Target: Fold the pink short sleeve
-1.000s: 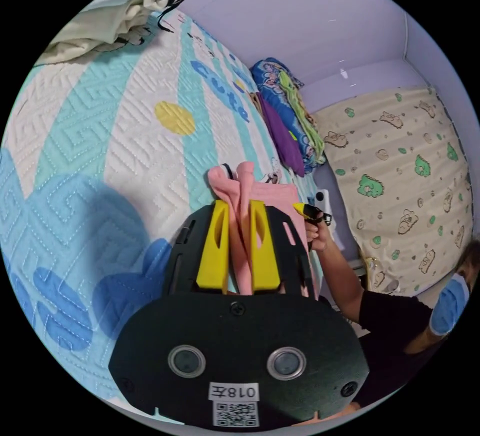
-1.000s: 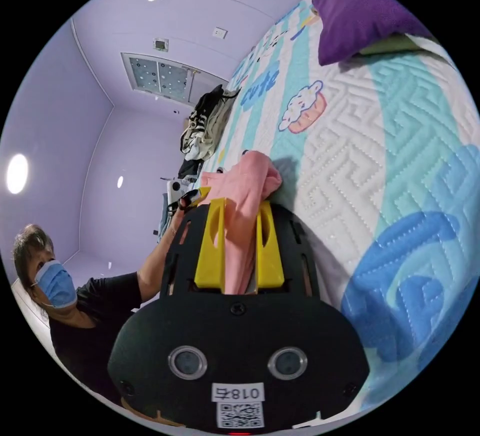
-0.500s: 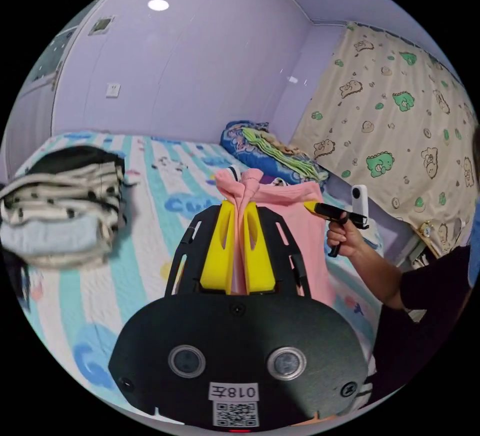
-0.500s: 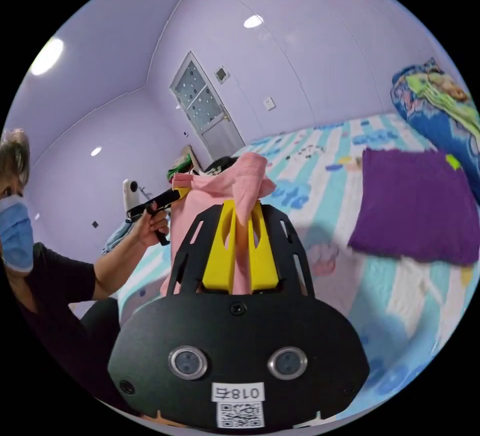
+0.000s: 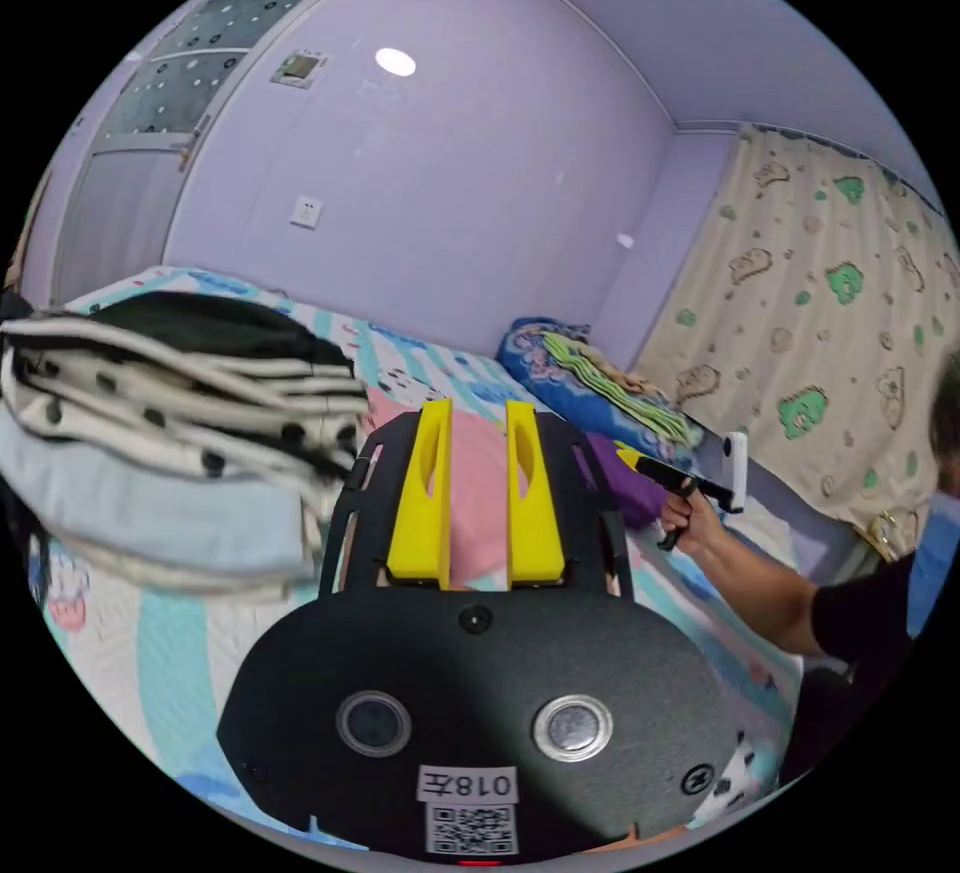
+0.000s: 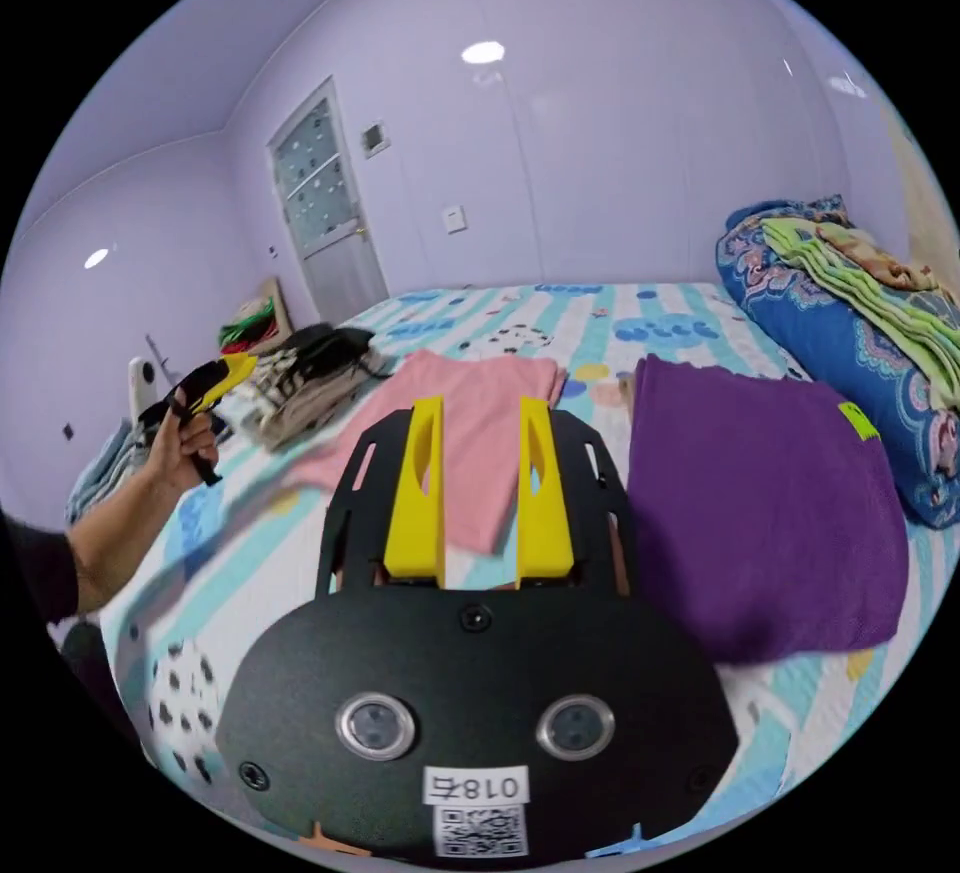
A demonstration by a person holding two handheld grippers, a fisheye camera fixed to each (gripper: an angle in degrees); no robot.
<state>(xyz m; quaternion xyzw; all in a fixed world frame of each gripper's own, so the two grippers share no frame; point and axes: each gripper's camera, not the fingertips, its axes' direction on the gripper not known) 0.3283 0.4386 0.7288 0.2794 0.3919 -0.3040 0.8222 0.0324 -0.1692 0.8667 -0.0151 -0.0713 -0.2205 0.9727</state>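
**Both claws spread, pink top flat on the bed**

Nearest in the right gripper view, the right claw (image 6: pixel 478 488) has its yellow jaws spread apart, gripping nothing. Just past them the pink top (image 6: pixel 455 433) lies flat on the striped bed (image 6: pixel 600 313), its near edge showing between the jaws. Just beside it, to the view's right, lies a purple cloth (image 6: pixel 760 503), and beyond that a blue quilt roll (image 6: pixel 830 313) with green bedding on top. To the view's left, a hand (image 6: pixel 180 443) holds the left claw (image 6: pixel 232 370) above the bed's edge; whether its jaws are apart there is too small to tell. Past it sits a pile of spotted and dark clothes (image 6: pixel 310 368). Farthest are the lilac wall and a door (image 6: pixel 330 213).

In the left gripper view, the left claw (image 5: pixel 476 488) is likewise spread and empty, with the pink top (image 5: pixel 478 493) showing between the jaws. The clothes pile (image 5: pixel 170 433) looms close at the view's left. At the right, a hand (image 5: pixel 685 518) holds the right claw (image 5: pixel 632 456) near the purple cloth (image 5: pixel 615 483). Behind hang patterned curtains (image 5: pixel 840 333).
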